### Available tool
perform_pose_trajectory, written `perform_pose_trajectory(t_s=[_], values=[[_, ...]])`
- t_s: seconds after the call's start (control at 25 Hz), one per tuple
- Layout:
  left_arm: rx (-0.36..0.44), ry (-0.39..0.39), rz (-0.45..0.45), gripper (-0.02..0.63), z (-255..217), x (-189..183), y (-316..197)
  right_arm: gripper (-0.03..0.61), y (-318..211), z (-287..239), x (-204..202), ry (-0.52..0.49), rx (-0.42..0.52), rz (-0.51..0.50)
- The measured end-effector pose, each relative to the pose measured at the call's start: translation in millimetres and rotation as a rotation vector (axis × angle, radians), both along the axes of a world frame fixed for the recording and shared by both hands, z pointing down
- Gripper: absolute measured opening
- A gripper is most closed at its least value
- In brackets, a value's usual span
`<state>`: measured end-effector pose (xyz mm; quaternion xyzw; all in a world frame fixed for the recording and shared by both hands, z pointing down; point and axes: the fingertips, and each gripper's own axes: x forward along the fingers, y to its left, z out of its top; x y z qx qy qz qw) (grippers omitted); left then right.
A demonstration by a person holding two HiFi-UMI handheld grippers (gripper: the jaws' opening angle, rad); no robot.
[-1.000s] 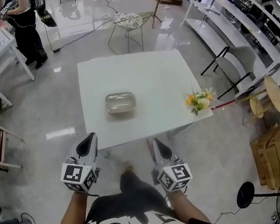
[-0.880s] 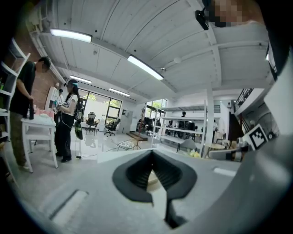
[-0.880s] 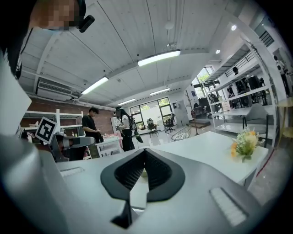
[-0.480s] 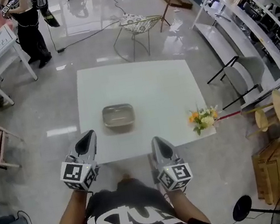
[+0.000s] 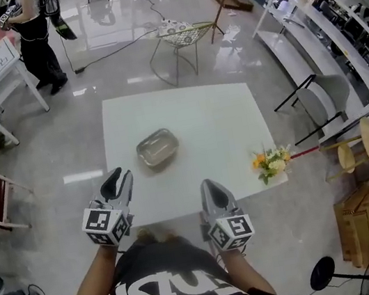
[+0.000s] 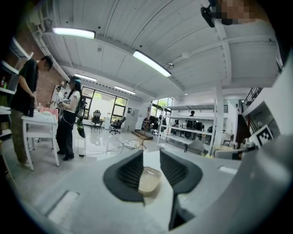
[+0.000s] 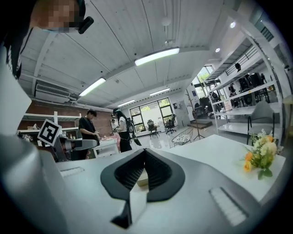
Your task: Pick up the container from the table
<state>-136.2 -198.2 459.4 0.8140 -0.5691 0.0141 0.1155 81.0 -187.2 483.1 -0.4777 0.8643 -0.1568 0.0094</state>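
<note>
Container (image 5: 157,148) sat on table (image 5: 216,123), apart from me, my left gripper (image 5: 118,181) jaws just parting, empty, my right gripper (image 5: 210,189) jaws closed, empty.

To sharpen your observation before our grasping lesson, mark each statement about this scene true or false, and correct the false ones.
1. The container lies on the white table. True.
2. The left gripper grips the container. False: its jaws, which have just been opening, stand apart with nothing between them, short of the container.
3. The flowers sit at the table's near right corner. True.
4. The right gripper has its jaws wide apart. False: its jaws are together and hold nothing.
</note>
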Motion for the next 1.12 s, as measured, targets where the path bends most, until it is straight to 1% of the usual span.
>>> perform_pose_trajectory(t_s=[0.12,0.28,0.4,0.6,0.8,0.96,1.12], values=[[-0.032,0.022,0.030,0.151,7,-5,-25,0.000,-8,-4,1,0.004,-0.002,0.036],[-0.085,0.031,0.051,0.266,27,-14,-74,0.000,-20,-7,3,0.009,-0.012,0.092],[-0.129,0.030,0.050,0.331,49,-20,-119,0.000,-27,-2,8,0.018,-0.026,0.131],[-0.211,-0.022,0.046,0.345,94,-25,-196,0.000,-38,10,26,0.038,-0.067,0.202],[-0.315,-0.068,0.046,0.351,147,-37,-262,0.000,-49,27,38,0.060,-0.124,0.263],[-0.373,-0.057,0.069,0.353,179,-36,-292,0.000,-58,40,41,0.071,-0.160,0.287],[-0.404,-0.030,0.112,0.354,199,-24,-303,0.000,-69,53,40,0.074,-0.184,0.291]])
